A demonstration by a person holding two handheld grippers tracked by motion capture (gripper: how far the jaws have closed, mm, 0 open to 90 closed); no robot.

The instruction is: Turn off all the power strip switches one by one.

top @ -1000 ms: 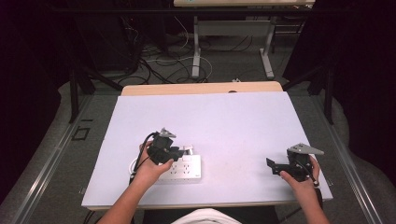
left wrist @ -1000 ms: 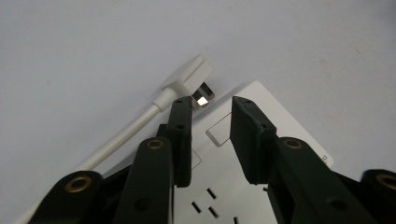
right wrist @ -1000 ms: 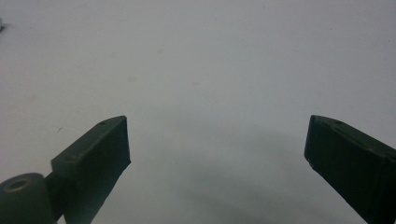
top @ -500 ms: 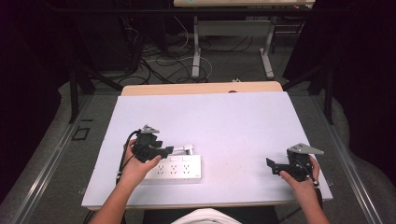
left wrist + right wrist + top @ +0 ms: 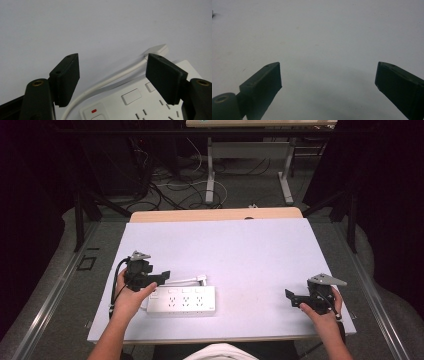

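Observation:
A white power strip lies flat near the table's front, left of centre, with a white cable and flat plug resting just behind it. My left gripper hovers at the strip's left end, open. In the left gripper view the strip, its red-marked switch and the cable lie between and below the spread jaws. My right gripper is open near the front right corner, over bare table, holding nothing.
The pale table top has a wooden strip along its far edge. Beyond it, on the floor, stand metal desk legs and tangled cables. Dark frames flank the table on both sides.
My left gripper has drawn back leftward off the power strip, uncovering the strip, its cable and plug. The right gripper has stayed put.

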